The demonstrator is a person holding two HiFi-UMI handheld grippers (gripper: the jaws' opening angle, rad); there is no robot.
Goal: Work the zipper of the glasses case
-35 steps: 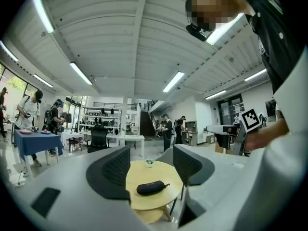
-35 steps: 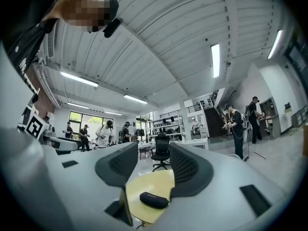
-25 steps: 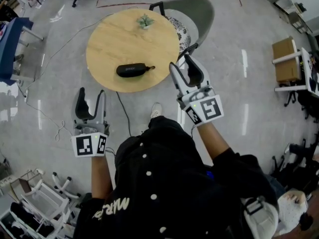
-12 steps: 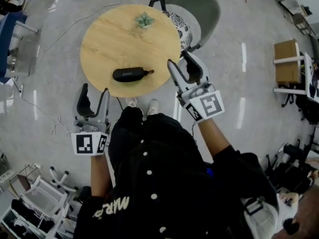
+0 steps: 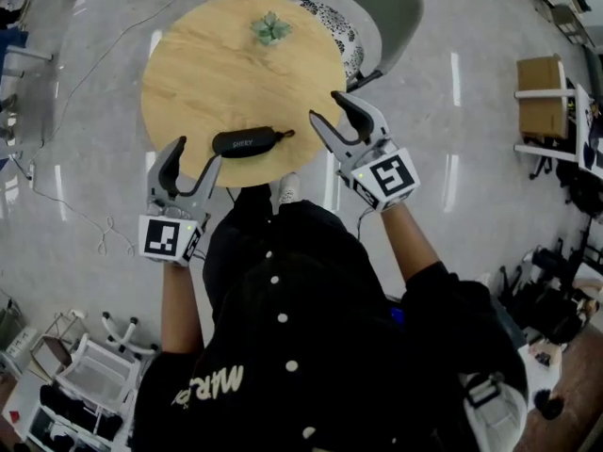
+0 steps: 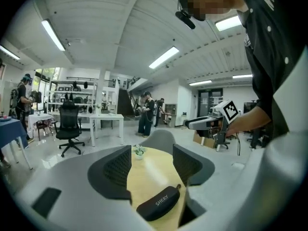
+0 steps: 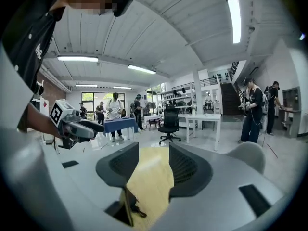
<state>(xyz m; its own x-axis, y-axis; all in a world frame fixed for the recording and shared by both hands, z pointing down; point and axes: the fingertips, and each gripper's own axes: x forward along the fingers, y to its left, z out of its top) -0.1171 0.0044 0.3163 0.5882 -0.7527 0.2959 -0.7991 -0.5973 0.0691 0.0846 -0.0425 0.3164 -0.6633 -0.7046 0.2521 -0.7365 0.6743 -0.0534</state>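
Both forearms are stretched forward from the person's dark jacket (image 5: 311, 347) toward a round wooden surface (image 5: 207, 73). The left arm is held nearly straight ahead, and the right arm is angled inward to the left.

The left tongs (image 5: 198, 153) are poised at the near left rim of the surface with the jaws released and well apart. In the left gripper view nothing is clasped between the 2 jaws of the left tongs (image 6: 153, 162); only the bare wood is seen through the gap.

The right tongs (image 5: 327, 107) are held at the near right rim, likewise spread wide and empty. In the right gripper view the wood is seen between the parted jaws of the right tongs (image 7: 149, 170). A small dark piece shows low in the gap, too little of it to be identified.

The black glasses case (image 5: 247, 142) is laid flat close to the near edge of the surface, between the 2 tongs and touched by neither. Its length runs left to right, and a thin tab at its right end points toward the right tongs. From the left gripper view the glasses case (image 6: 159, 203) is seen just beyond the jaws and slightly to the right.

A small green plant (image 5: 270, 29) stands at the far side of the surface, and a grey chair (image 5: 377, 8) is set beyond its far right edge.
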